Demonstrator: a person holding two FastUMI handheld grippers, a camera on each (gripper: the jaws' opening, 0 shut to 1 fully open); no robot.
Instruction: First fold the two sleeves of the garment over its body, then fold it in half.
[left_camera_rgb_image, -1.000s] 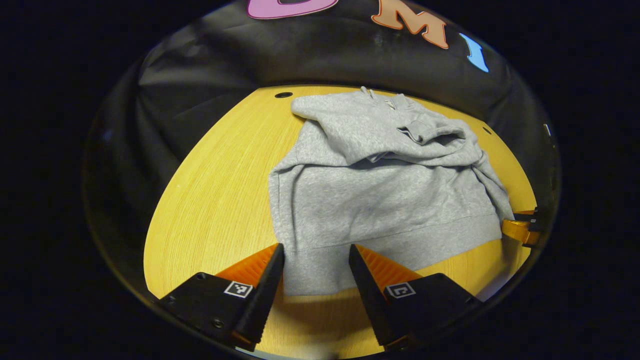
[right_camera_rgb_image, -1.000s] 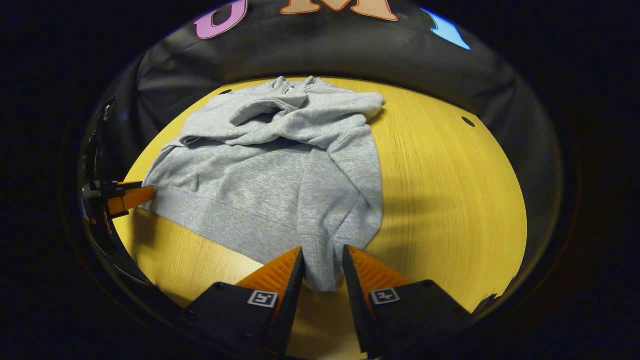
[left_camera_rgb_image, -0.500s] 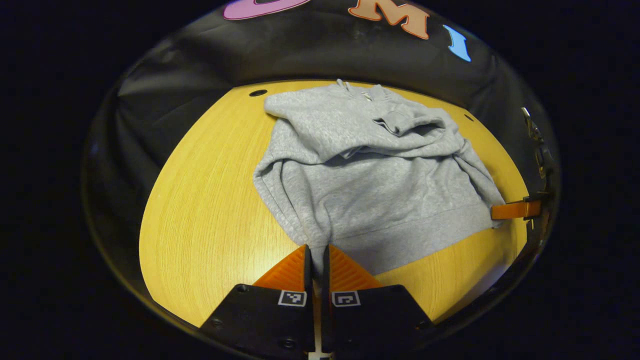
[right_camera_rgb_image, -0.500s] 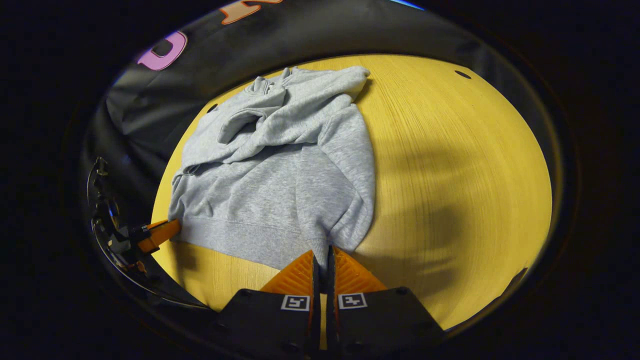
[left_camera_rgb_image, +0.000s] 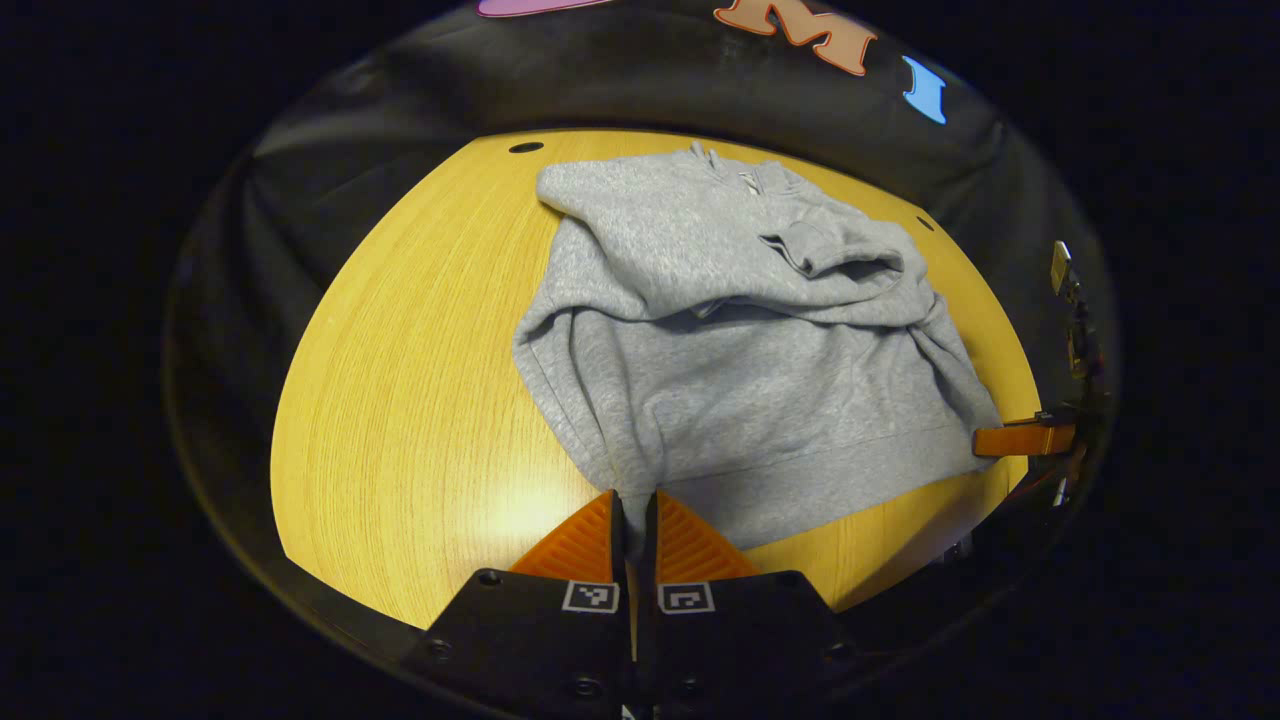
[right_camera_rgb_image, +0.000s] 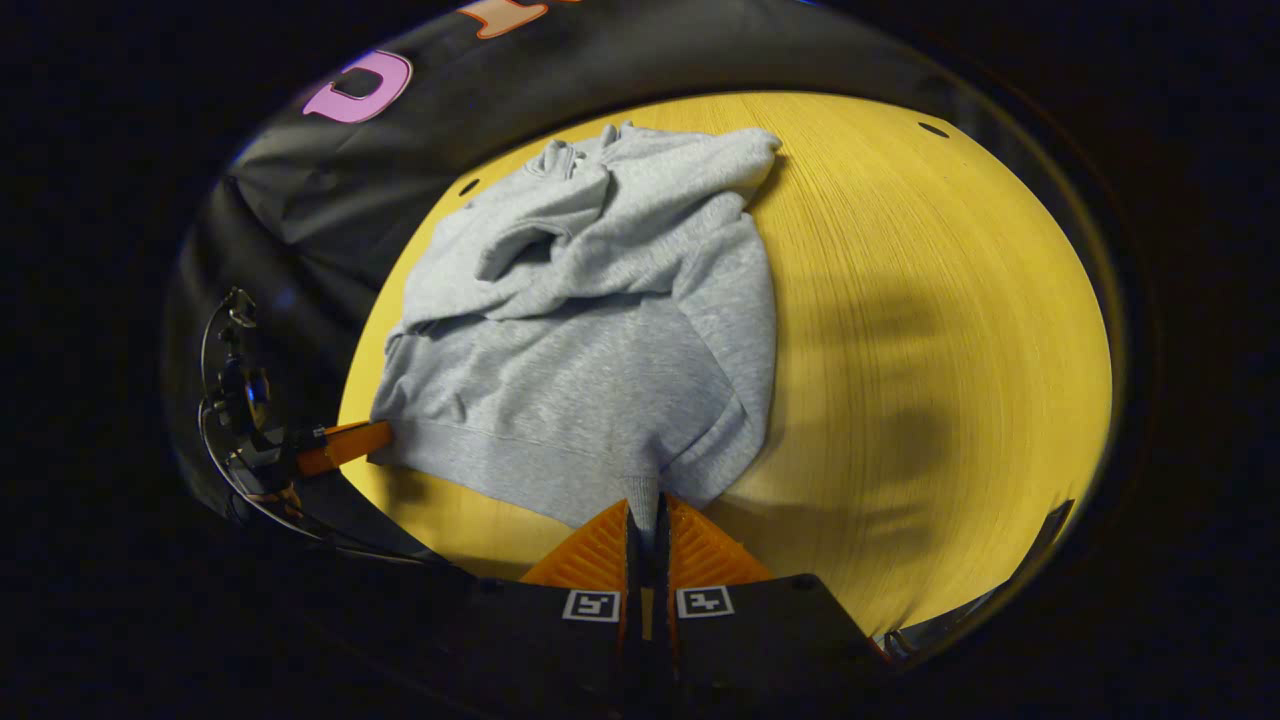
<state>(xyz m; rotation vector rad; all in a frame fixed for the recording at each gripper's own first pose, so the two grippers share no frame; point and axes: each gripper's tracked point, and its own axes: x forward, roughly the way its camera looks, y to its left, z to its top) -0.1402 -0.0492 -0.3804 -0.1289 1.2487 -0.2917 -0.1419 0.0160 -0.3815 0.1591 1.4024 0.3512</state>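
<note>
Now both tongs (left_camera_rgb_image: 633, 497) (right_camera_rgb_image: 645, 503) clamped on sweatshirt (left_camera_rgb_image: 740, 340) hem.

In the left gripper view the desk (left_camera_rgb_image: 400, 380) lies bare across the whole left half of the frame, wide room for a gripper to pass, while the grey hoodie (left_camera_rgb_image: 740, 360) covers the middle and right, its sleeves heaped in a raised fold toward the upper part. In the right gripper view the bare wood spreads over the right half of the frame, with the hoodie (right_camera_rgb_image: 590, 340) taking the centre and left. The black cloth wall (left_camera_rgb_image: 640, 90) closes off the far edge along the top of both frames.
</note>
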